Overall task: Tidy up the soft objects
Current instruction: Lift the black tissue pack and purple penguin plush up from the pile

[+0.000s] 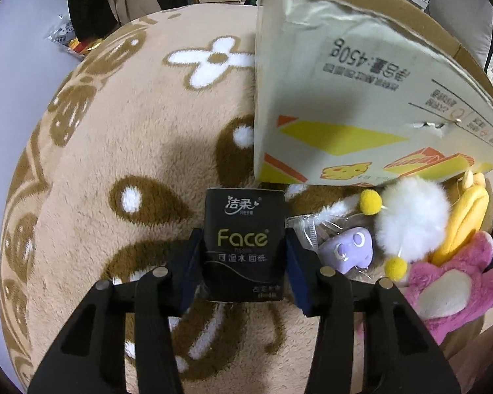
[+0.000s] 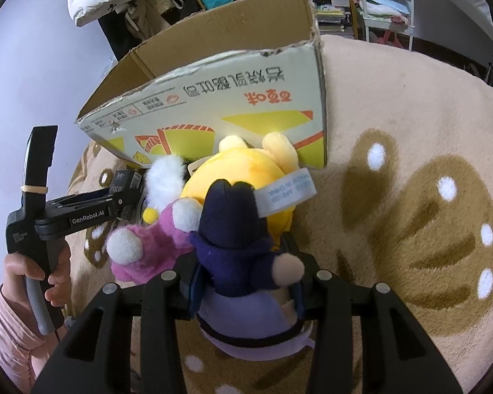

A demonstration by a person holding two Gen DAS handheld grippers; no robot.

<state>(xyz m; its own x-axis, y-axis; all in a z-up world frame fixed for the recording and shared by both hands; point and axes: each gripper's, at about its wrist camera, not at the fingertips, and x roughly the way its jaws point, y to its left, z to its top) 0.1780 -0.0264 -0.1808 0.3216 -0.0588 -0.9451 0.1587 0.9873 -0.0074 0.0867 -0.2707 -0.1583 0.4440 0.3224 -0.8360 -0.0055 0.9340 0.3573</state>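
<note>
A black pocket tissue pack (image 1: 245, 246) printed "Face" stands on the plush tan blanket (image 1: 131, 131). My left gripper (image 1: 245, 256) has its dark pads against both sides of the pack. My right gripper (image 2: 246, 282) is shut on a navy and lilac plush doll (image 2: 236, 236), held just in front of a yellow plush (image 2: 240, 170) and a pink plush (image 2: 148, 249). In the right wrist view the left gripper (image 2: 125, 197) comes in from the left, carried by a person's hand (image 2: 49, 275).
An open cardboard box (image 1: 361, 98) lies tipped on its side behind the toys. Beside the tissue pack lie a white fluffy toy (image 1: 414, 216) with yellow pompoms and a small lilac toy (image 1: 348, 252) in clear wrap. Shelves and clutter stand beyond the blanket.
</note>
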